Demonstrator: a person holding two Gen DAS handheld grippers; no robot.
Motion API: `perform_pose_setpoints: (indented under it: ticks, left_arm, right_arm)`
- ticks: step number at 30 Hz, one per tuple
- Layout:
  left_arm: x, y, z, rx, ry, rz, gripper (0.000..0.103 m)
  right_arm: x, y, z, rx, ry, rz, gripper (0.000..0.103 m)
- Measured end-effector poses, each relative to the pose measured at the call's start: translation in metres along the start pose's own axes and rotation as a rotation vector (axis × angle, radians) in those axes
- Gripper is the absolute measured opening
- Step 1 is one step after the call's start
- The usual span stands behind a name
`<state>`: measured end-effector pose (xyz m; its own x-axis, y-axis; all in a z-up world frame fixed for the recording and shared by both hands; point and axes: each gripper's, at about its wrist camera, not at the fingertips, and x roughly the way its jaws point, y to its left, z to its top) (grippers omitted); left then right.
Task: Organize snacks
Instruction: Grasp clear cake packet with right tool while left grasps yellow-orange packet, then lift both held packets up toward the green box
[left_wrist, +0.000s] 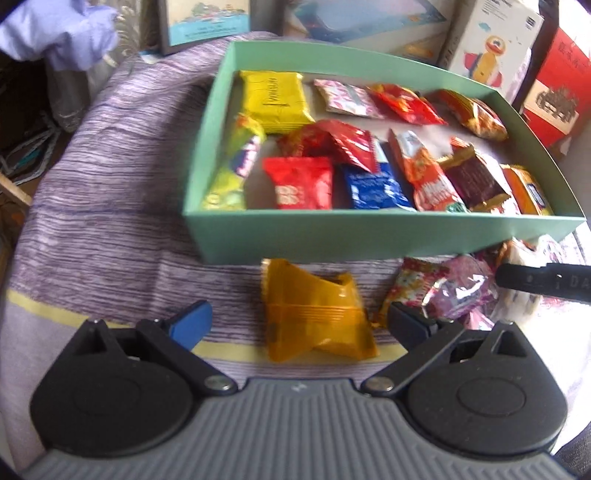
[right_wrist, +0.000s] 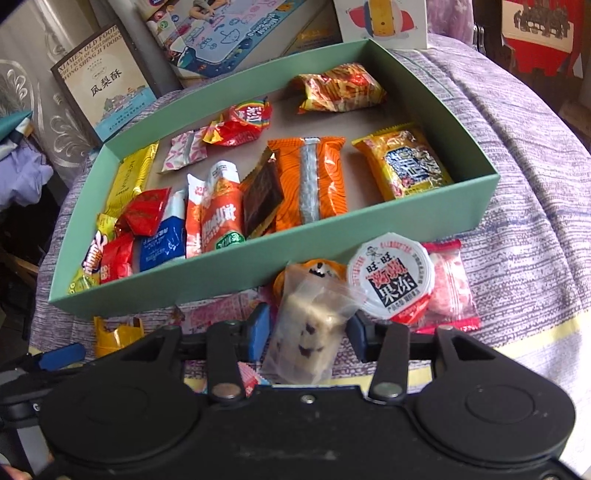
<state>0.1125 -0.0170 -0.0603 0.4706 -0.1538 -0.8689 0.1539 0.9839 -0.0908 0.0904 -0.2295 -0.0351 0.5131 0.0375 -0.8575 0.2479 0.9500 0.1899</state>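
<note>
Both cameras sit low behind their own fingers and look forward and down, close to the cloth. The left view faces the green box from its near left side, the right view from its near right side. Both views share the box and the cartons behind it.

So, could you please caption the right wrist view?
Right claw around a clear-wrapped nougat, before the green box.

1. soft daylight, fairly bright, with blown-out glare at the lower right of both views.
2. strong fisheye bending curves the green box rim and darkens the corners.
3. left view is slightly smeared; shiny wrappers glint.
</note>
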Motion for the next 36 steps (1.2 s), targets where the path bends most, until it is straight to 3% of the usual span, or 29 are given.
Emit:
perform_pose_setpoints:
  ticks: [3, 4, 5, 7, 13, 17, 27, 29, 31, 36]
  left_arm:
    - [-0.005, -0.008, -0.004, 0.052, -0.027, -0.01, 0.074]
    - [-0.007, -0.01, -0.005, 0.075, -0.036, 0.004, 0.055]
    - [-0.009, -0.011, -0.006, 0.086, -0.041, 0.003, 0.047]
    - [-0.012, -0.007, -0.008, 0.067, -0.037, -0.021, 0.041]
    - [-0.02, -0.001, -0.019, 0.05, -0.019, -0.055, 0.042]
    - [-0.024, -0.002, -0.026, 0.047, -0.017, -0.058, 0.047]
    - [-0.026, -0.003, -0.029, 0.04, -0.015, -0.037, 0.058]
    - [-0.026, -0.005, -0.03, 0.05, -0.012, -0.031, 0.054]
    - [-0.029, -0.004, -0.03, 0.053, -0.01, -0.046, 0.04]
    - [-0.035, -0.005, -0.032, 0.056, -0.023, -0.051, 0.037]
  right_arm:
    - [-0.002, 0.005, -0.006, -0.07, -0.016, -0.018, 0.042]
    - [-0.002, 0.006, -0.009, -0.086, -0.018, -0.018, 0.042]
    - [-0.003, 0.006, -0.01, -0.097, -0.018, -0.014, 0.041]
    - [-0.006, 0.006, -0.014, -0.113, -0.018, -0.008, 0.041]
    - [-0.013, 0.009, -0.03, -0.204, -0.028, -0.035, 0.041]
    - [-0.017, 0.011, -0.039, -0.246, -0.037, -0.064, 0.042]
    - [-0.024, 0.0, -0.045, -0.208, -0.035, -0.053, 0.04]
    - [-0.026, -0.001, -0.046, -0.199, -0.035, -0.045, 0.039]
    - [-0.028, -0.003, -0.046, -0.179, -0.033, -0.031, 0.038]
    - [-0.037, -0.012, -0.044, -0.131, -0.041, 0.001, 0.034]
